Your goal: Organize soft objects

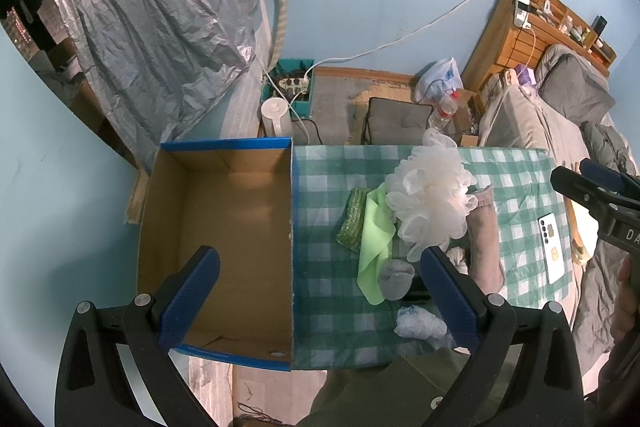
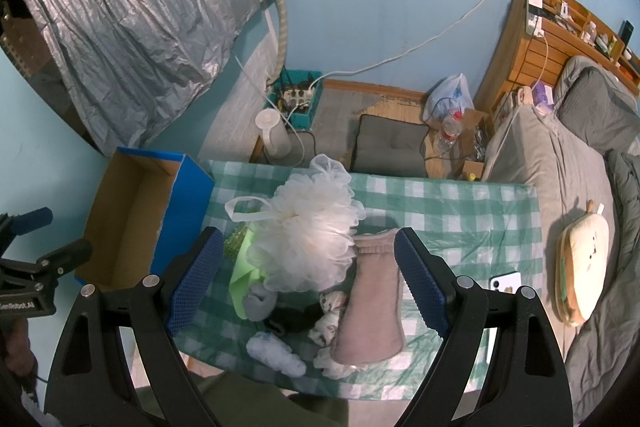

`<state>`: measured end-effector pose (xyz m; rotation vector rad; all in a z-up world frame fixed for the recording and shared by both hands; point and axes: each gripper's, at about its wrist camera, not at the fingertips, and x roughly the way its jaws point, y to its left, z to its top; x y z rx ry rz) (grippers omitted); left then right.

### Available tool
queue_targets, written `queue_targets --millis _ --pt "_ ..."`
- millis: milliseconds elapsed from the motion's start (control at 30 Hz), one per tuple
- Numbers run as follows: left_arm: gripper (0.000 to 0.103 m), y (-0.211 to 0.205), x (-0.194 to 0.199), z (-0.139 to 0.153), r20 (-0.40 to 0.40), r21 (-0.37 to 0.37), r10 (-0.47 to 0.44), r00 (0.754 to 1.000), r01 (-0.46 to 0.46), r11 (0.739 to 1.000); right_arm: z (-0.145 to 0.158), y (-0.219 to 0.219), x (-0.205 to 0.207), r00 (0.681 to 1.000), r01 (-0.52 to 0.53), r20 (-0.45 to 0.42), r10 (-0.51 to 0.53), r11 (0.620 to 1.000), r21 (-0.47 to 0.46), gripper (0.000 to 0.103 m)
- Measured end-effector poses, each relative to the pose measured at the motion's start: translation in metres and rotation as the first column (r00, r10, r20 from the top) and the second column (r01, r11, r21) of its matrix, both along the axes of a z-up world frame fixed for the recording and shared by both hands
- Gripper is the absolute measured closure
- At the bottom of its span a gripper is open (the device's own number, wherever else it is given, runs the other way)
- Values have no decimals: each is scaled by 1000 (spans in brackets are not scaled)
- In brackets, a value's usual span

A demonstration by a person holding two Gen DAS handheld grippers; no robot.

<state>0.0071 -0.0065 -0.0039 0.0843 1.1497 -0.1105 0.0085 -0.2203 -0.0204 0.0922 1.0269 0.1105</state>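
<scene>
Blue-padded fingers (image 2: 196, 287) of the right claw (image 2: 306, 281) nearest the lens, spread wide and grasping nothing, hanging above the pile with a pink sock (image 2: 372, 311) and a white loofah (image 2: 308, 239) framed between them. Probably poised that way to drop onto one soft piece at a time. Left claw (image 1: 320, 301) likewise released and empty, straddling the near edge of the box (image 1: 224, 227) and the tabletop (image 1: 328, 331), perhaps waiting to receive or guide.

Soft things all heaped on the checked cloth, none yet in the box: loofah on top of the heap, its loop (image 2: 244, 207) trailing toward the box; sock lying flat just beside it; green cloth (image 1: 374, 251) partly under the loofah; green scrubber (image 1: 352, 223) at the cloth's far side; grey sock (image 1: 396, 279), something black (image 2: 292, 319) and a patterned scrap (image 2: 330, 311) tucked low in the pile; white wad (image 1: 420, 323) near the front edge. Piled close together, so likely hard to lift one without dragging a neighbour; loofah on top looks the easiest first pick.

Box open-topped and bare inside, set touching the tabletop's left side, presumably as the destination. Phone (image 1: 554, 247) well apart at the right edge. Beyond: a bed (image 2: 560, 187), a kettle (image 1: 276, 117) on the floor.
</scene>
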Motion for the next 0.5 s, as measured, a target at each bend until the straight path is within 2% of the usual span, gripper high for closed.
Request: queue_targets --millis 500 --pt "2 -5 -2 -3 -1 -2 -2 1000 2 1000 1 -6 -4 1000 0 -4 0 1000 -1 17"
